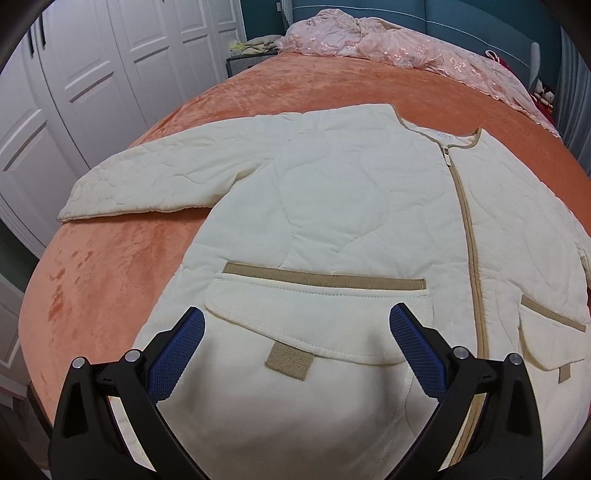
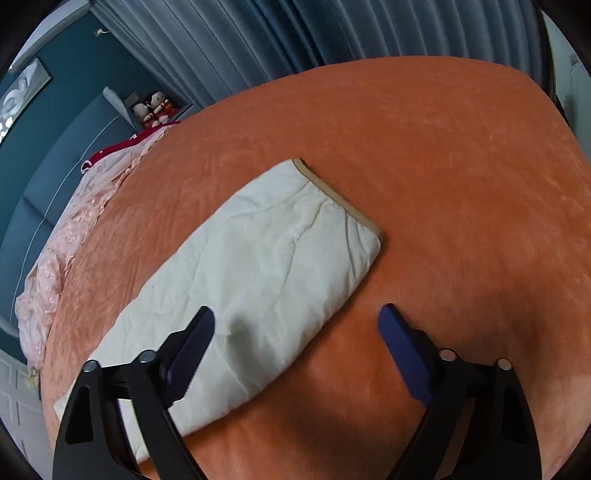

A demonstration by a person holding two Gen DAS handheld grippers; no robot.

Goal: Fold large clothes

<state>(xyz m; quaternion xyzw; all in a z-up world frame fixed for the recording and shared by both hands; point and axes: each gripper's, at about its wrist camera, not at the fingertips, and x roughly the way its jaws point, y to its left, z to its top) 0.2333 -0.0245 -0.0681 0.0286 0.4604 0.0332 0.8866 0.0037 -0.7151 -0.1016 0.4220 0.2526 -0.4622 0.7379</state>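
A cream quilted jacket (image 1: 332,192) with tan trim lies spread face up on an orange bedspread (image 1: 110,280), zipped, one sleeve stretched out to the left. My left gripper (image 1: 297,323) is open and empty, hovering over the lower left pocket flap near the hem. In the right wrist view the jacket's other sleeve (image 2: 258,266) lies flat, its tan cuff pointing away. My right gripper (image 2: 297,321) is open and empty above the sleeve's lower edge, one finger over the sleeve, the other over the bedspread (image 2: 461,184).
A crumpled pink quilt (image 1: 388,40) lies along the bed's far end by a blue headboard (image 1: 461,22). White wardrobe doors (image 1: 92,66) stand left of the bed. Grey-blue curtains (image 2: 332,33) hang beyond the bed; stuffed toys (image 2: 153,107) sit on a nightstand.
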